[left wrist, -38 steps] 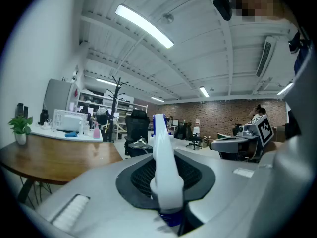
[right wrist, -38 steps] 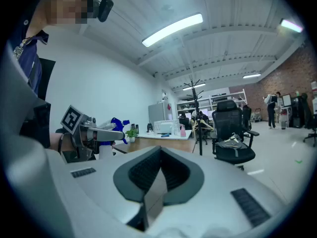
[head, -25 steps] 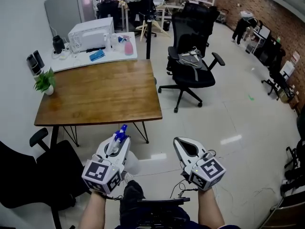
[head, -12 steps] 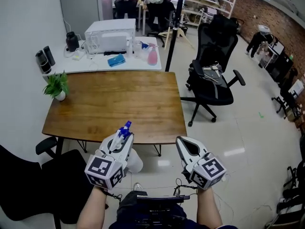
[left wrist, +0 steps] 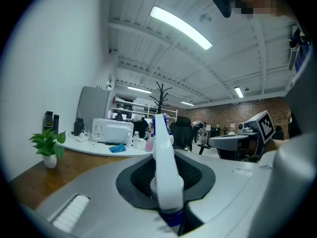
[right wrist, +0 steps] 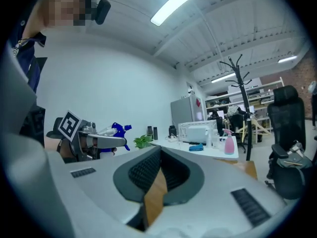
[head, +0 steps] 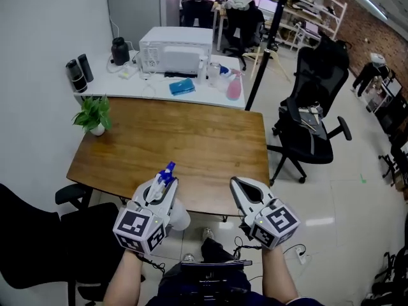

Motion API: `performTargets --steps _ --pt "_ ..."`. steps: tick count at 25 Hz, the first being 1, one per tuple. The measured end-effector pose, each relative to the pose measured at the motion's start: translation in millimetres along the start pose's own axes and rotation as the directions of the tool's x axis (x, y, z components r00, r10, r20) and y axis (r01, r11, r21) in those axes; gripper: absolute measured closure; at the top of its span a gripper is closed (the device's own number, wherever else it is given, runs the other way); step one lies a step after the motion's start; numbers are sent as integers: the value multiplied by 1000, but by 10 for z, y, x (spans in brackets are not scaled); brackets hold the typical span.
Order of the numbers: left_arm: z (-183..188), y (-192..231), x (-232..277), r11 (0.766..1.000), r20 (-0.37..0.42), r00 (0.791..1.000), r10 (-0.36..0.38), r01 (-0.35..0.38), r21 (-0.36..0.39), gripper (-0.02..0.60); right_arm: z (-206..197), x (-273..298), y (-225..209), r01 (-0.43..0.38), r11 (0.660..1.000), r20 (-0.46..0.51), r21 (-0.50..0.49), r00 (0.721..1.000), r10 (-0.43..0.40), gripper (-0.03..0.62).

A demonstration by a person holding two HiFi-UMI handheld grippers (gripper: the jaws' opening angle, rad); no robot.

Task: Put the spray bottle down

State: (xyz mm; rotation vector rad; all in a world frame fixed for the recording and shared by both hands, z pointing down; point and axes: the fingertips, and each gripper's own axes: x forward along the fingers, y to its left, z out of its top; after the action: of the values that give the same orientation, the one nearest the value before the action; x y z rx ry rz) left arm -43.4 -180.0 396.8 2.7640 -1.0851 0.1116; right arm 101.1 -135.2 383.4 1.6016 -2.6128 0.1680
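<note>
A spray bottle with a white body and blue nozzle is clamped in my left gripper, nozzle pointing away from me. In the left gripper view the bottle stands up between the grey jaws. Its white base hangs below the gripper at the near edge of the wooden table. My right gripper hovers beside it over the same edge, jaws drawn together with nothing between them. From the right gripper view the left gripper and the blue nozzle show at the left.
A potted plant stands on the table's far left corner. Behind is a white counter with a microwave, a pink spray bottle and a blue cloth. Black office chairs stand at the right and near left.
Both grippers have been carried forward to the table's near edge, which was well ahead before. The left gripper's hold on the bottle is unchanged, and the right jaws stay together.
</note>
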Motion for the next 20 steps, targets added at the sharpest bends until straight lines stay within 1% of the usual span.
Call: performTargets --steps 5,8,11,14,20 --pt "76 467 92 991 18 991 131 -130 -16 511 51 621 -75 -136 991 -4 -9 991 136 594" --pt "130 704 114 976 24 976 215 -215 -22 510 118 948 -105 -220 975 -2 -12 976 220 593" --pt "194 915 110 952 29 952 304 -304 -31 511 170 1218 -129 -297 955 -1 -7 955 297 592" --pt "233 1053 75 925 30 925 379 -378 -29 511 187 1435 -129 -365 931 8 13 931 365 592" --pt "198 1347 -93 871 7 871 492 -491 -21 511 98 1773 29 -456 889 -12 50 889 457 592"
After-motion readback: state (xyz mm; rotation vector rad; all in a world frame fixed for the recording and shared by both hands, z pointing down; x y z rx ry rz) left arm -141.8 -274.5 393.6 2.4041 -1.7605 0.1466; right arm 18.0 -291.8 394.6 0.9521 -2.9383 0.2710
